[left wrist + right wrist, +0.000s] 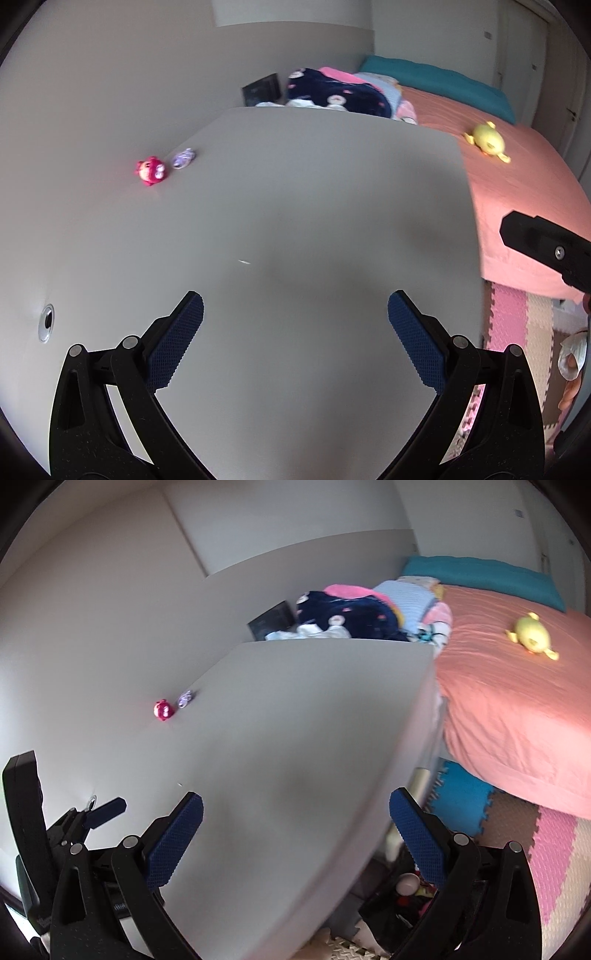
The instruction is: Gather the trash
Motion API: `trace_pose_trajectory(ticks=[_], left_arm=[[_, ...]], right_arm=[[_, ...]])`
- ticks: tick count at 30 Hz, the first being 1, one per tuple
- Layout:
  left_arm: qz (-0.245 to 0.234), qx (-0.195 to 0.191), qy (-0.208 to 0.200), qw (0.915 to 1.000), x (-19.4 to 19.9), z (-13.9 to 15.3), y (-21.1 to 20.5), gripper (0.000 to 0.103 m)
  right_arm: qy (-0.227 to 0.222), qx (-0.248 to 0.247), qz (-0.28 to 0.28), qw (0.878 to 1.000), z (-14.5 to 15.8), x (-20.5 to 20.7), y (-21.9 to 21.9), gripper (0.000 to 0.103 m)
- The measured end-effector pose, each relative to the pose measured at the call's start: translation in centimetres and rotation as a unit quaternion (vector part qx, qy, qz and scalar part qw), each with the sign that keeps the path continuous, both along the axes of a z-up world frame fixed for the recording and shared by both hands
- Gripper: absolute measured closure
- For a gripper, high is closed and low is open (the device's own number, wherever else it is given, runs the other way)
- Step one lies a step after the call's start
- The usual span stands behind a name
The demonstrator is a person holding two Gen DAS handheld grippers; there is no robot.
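Observation:
A grey desk [295, 192] fills the left wrist view. On its far left lie a crumpled purple wrapper [183, 158] and a red toy figure [150, 170]; a tiny white scrap [244, 262] lies near the middle. My left gripper [295, 317] hovers open over the desk's near part, nothing between its blue pads. In the right wrist view the wrapper [185, 698], the toy [163, 710] and the desk [295, 720] sit far ahead. My right gripper [295, 819] is open and empty above the desk's right edge. The left gripper [92, 816] shows at the lower left.
A bed with an orange sheet [517, 709] stands right of the desk, a yellow plush [532, 637] on it. Piled blankets [362, 616] lie behind the desk. Foam floor mats [554, 849] and a dark bin of items [406, 890] are below the desk's right edge. A cable grommet [47, 323] sits in the desk.

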State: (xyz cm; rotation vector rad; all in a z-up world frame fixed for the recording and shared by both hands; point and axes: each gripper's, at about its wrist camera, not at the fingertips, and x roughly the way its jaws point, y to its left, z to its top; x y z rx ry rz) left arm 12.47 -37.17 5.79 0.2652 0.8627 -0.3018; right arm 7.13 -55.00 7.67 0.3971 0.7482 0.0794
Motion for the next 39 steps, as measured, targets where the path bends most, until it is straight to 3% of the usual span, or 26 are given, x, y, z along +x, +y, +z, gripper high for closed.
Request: trace_pose_trajectory(ticks=[16, 23, 33, 36, 39], left_arm=[[0.118, -0.057, 0.020, 0.9912, 14.2, -0.1, 10.1, 0.006], [0.190, -0.105, 0.025, 0.9759, 19.5, -0.3, 14.1, 0.006], [0.264, -0.153, 0.022, 0.9520, 24.4, -1.8, 17.0, 0.006], [0.276, -0.162, 0.022, 0.9471, 25.5, -2.3, 17.4, 0.006], [0.270, -0.154, 0.025, 0.9502, 26.3, -2.6, 17.0, 0.009]], right_arm=[[0.026, -0.006, 0.048, 0.998, -0.6, 14.4, 8.5, 0.003], [0.032, -0.018, 0.066, 0.997, -0.4, 19.5, 12.2, 0.003], [0.041, 0.010, 0.084, 0.996, -0.4, 25.0, 14.9, 0.003], [0.047, 0.021, 0.091, 0.994, -0.5, 26.8, 15.7, 0.009], [0.057, 0.027, 0.093, 0.994, -0.9, 28.4, 16.1, 0.020]])
